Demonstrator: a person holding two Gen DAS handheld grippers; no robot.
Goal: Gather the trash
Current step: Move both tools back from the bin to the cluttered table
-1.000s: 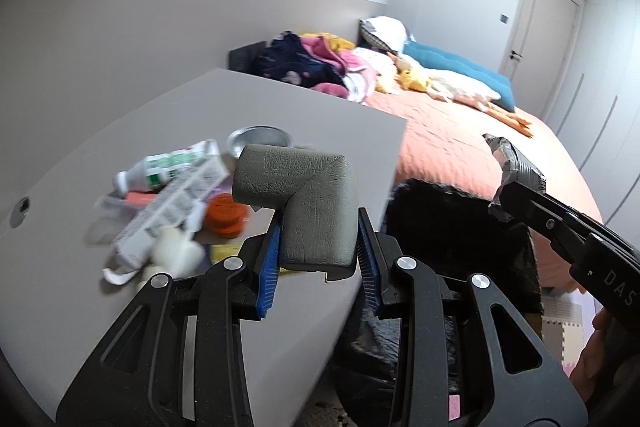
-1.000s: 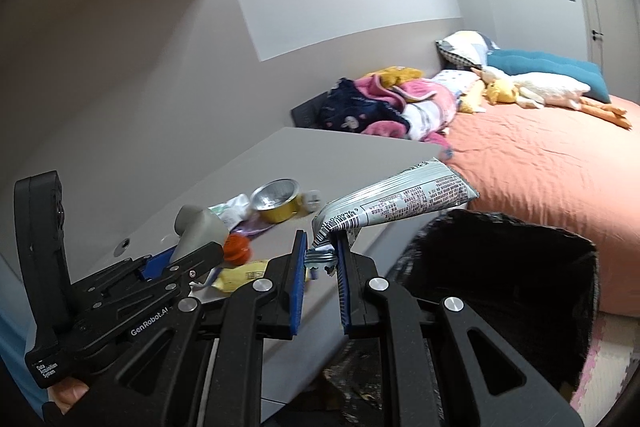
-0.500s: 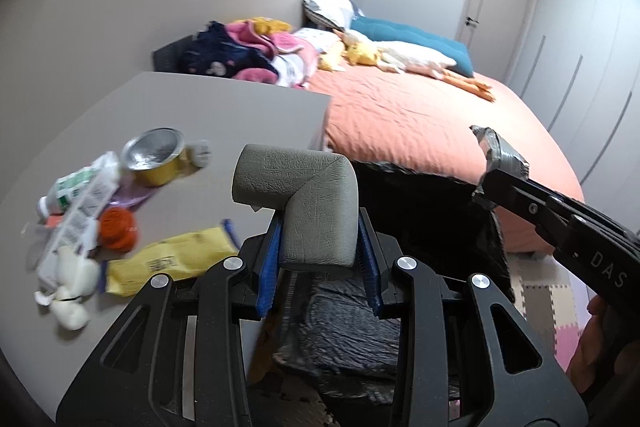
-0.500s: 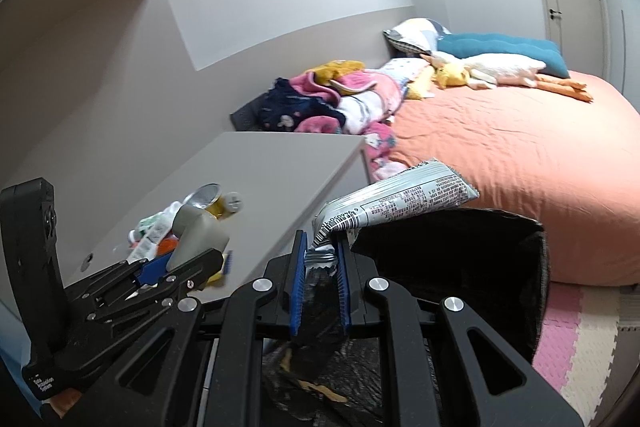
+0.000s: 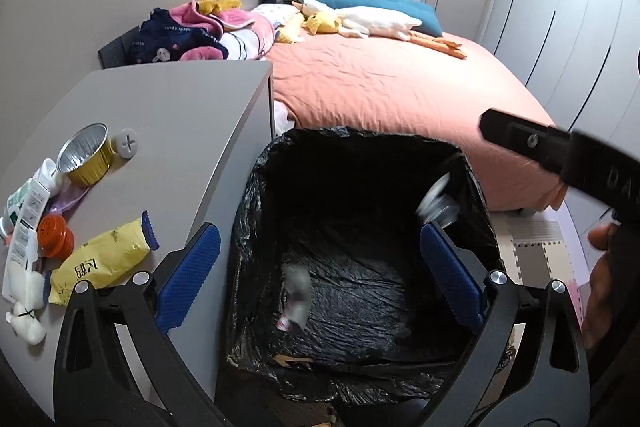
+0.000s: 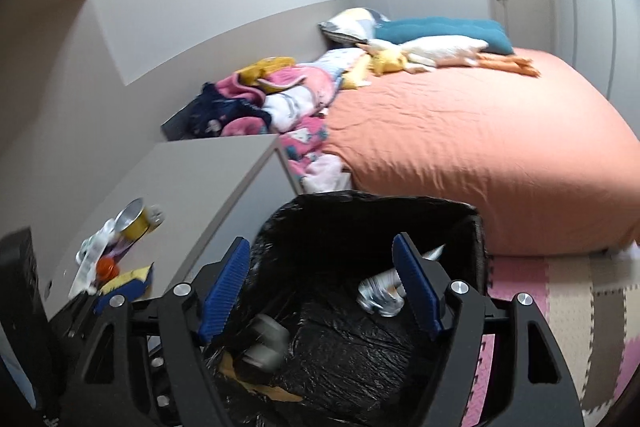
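Both grippers poised over the black-lined trash bin (image 5: 360, 227), which stands on the floor between the grey bench (image 5: 180, 107) and the bed (image 5: 400, 87). Left gripper (image 5: 320, 271) with jaws opening, blue pads spread wide apart, nothing between them. Right gripper (image 6: 320, 291) likewise opening, pads well apart, nothing clamped.

Inside the bin, seen from the right wrist: grey elbow-shaped piece (image 6: 264, 347), blurred, low at the left near the liner bottom; silver printed wrapper (image 6: 380, 291), also blurred, just beside the right-hand pad, apart from any grip. Same wrapper seen from the left wrist as a pale smear near the bin's right wall (image 5: 438, 203).

Still on the bench, at its near-left end: foil cup (image 5: 86, 155) with gold sides, grey round cap (image 5: 125, 143) touching it, orange lid (image 5: 54, 235), yellow packet (image 5: 104, 259) with blue end, white printed box (image 5: 28, 215) and white crumpled bits (image 5: 26, 311) nearest the edge. Clothes heaped at the head of the bed beside the bench; plush toys and pillows further back. Part of a hand (image 5: 604, 279) visible at the right edge of the left view.
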